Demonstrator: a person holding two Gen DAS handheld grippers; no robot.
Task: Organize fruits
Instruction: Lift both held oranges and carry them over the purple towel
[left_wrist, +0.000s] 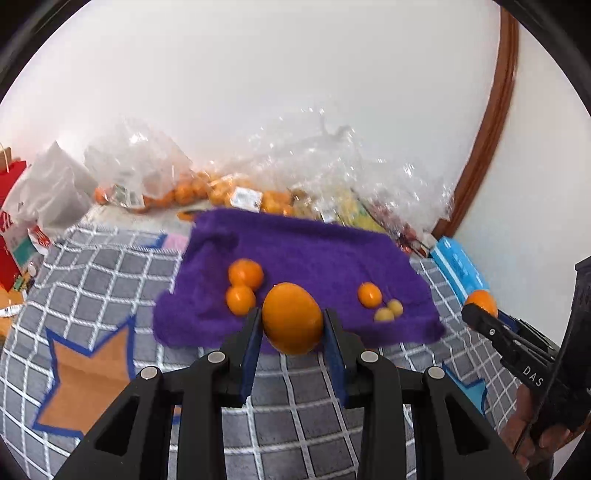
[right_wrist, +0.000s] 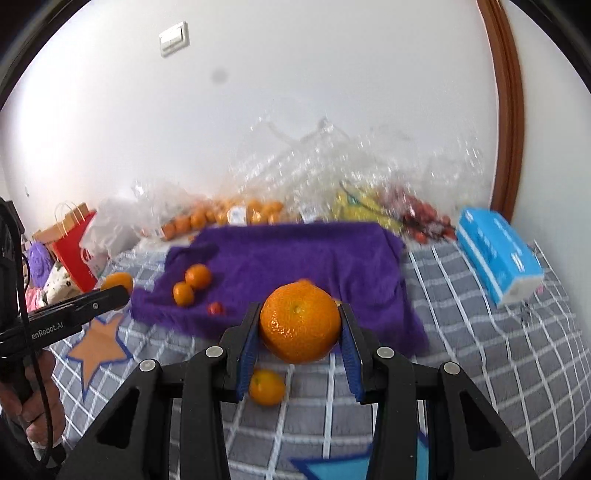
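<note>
White wall rises behind a surface covered in grey checked cloth (left_wrist: 110, 266) with star patches, and we take the purple towel (left_wrist: 314, 251) lying on it as our landmark. Over the towel's near edge our left claw (left_wrist: 292, 325) pinches a smooth orange (left_wrist: 291, 317) between its blue pads. Our right claw (right_wrist: 300, 326) grips a dimpled mandarin (right_wrist: 300, 321) above the towel's near edge as well. On the towel, toward its left side, sit two small oranges (left_wrist: 242, 288) touching each other; toward its right lie another small orange (left_wrist: 369, 294) and two pale yellowish fruits (left_wrist: 389, 311). One small orange (right_wrist: 266, 387) rests on the checked cloth just in front of the towel. Behind the towel, against the wall, clear plastic bags (right_wrist: 295, 177) hold more fruit. Right of the towel lies a blue tissue pack (right_wrist: 498, 254).
</note>
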